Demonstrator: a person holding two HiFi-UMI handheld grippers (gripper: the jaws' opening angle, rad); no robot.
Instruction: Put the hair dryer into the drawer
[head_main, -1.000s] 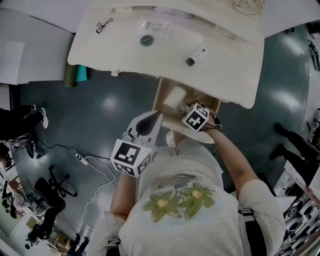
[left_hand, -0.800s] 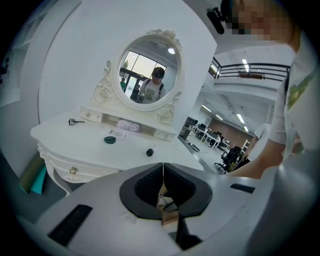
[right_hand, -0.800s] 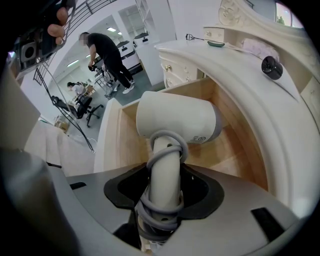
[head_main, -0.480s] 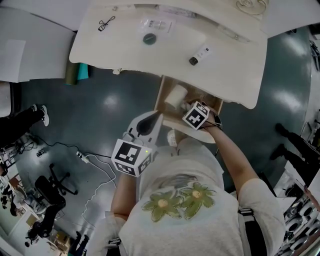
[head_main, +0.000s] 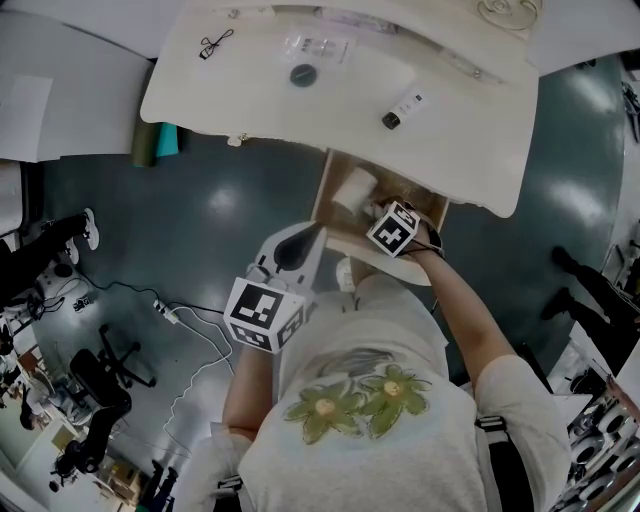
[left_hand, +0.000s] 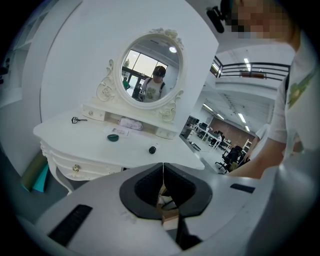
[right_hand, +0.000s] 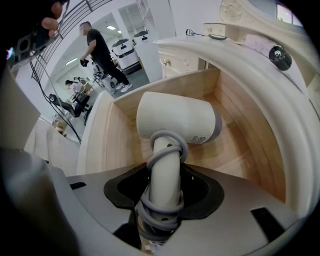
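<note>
The open wooden drawer (head_main: 325, 195) juts from the white dressing table (head_main: 470, 120) at twelve o'clock, with the white hair dryer (head_main: 352, 190) inside it. The right gripper (head_main: 378, 212) sits just at the dryer's four o'clock, and the left gripper (head_main: 305, 240) hangs outside the drawer at seven o'clock.

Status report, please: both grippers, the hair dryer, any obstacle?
Right gripper shut on cord-wrapped handle of white hair dryer. Its head inside open wooden drawer. Left gripper shut, empty. No obstruction seen.

**Changes over the last second, head view**

The dressing table (head_main: 450, 110) and its open drawer (head_main: 324, 192) now sit slightly further right and higher in the frame, a small shift of the camera. At the left edge, a bystander's dark leg (head_main: 35, 255) and shoe (head_main: 88, 226) lie higher than before.
</note>
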